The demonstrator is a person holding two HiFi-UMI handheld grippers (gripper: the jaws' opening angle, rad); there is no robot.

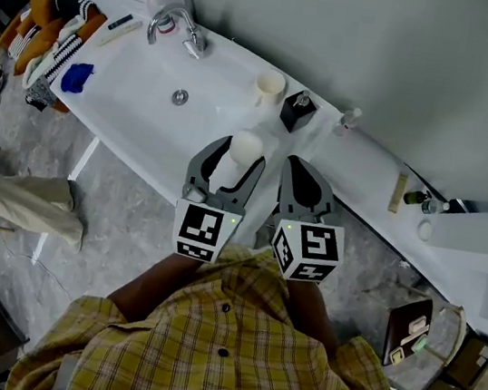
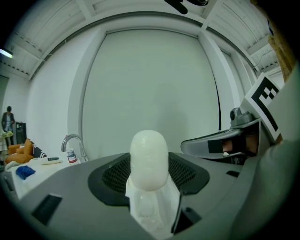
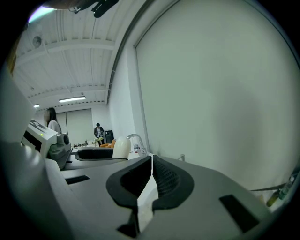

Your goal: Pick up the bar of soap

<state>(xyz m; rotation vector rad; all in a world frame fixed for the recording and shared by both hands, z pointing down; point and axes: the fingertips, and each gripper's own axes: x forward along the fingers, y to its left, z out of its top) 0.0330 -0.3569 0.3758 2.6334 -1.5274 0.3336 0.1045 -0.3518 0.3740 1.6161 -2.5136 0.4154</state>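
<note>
The white oval bar of soap [image 1: 243,149] stands upright between the jaws of my left gripper [image 1: 230,162], held in the air above the front edge of the white counter [image 1: 364,202]. In the left gripper view the soap [image 2: 149,159] fills the gap, pressed by both pads. My right gripper [image 1: 301,178] hangs just to the right at the same height, its jaws shut with nothing between them. From the right gripper view [image 3: 151,165] the soap [image 3: 121,147] shows to the left.
On the counter are a sink with faucet [image 1: 183,24] and drain [image 1: 180,97], a cream cup [image 1: 268,87], a black dispenser [image 1: 298,111], a small bottle [image 1: 348,120] and a blue cloth [image 1: 76,77]. Folded clothes [image 1: 49,32] lie at the far left. A person's leg [image 1: 18,201] crosses the floor.
</note>
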